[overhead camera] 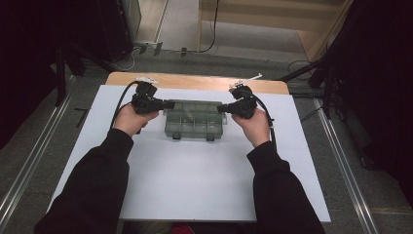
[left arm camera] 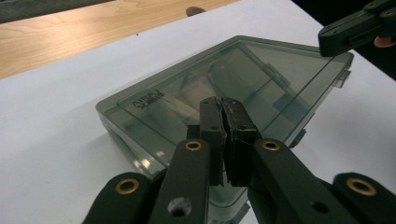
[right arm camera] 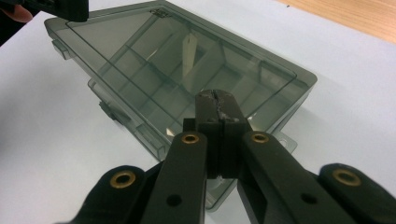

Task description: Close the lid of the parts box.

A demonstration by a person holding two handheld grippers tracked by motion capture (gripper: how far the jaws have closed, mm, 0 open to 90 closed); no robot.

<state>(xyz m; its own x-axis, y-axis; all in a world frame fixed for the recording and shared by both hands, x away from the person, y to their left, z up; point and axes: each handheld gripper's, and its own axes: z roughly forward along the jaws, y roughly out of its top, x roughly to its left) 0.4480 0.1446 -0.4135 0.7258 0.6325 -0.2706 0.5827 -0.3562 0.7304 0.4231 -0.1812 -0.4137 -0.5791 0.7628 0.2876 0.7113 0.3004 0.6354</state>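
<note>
A smoky clear plastic compartment box [overhead camera: 194, 119] lies flat with its lid down near the far middle of the white table [overhead camera: 185, 180], latches toward the person. The left gripper [overhead camera: 169, 104] points in at the box's left end and the right gripper [overhead camera: 221, 107] at its right end, one at each short side.

The likely trouble is the box sliding. It looks light and sits on a smooth sheet, so if one gripper pushes harder or earlier than the other, the box could skid or turn instead of staying put. A closed tip pressed against the slick lid may also slip off the edge, and a push high on the lid could tip the box up on its far side. The two front latches [overhead camera: 210, 138] look shut, so prying the lid without freeing them would likely just drag the whole box.

In the left gripper view the jaws are together with nothing between them, tips hanging over the lid's near corner; whether they touch it I cannot tell. In the right gripper view the jaws are likewise pressed together and empty, tips above the lid near its edge
</note>
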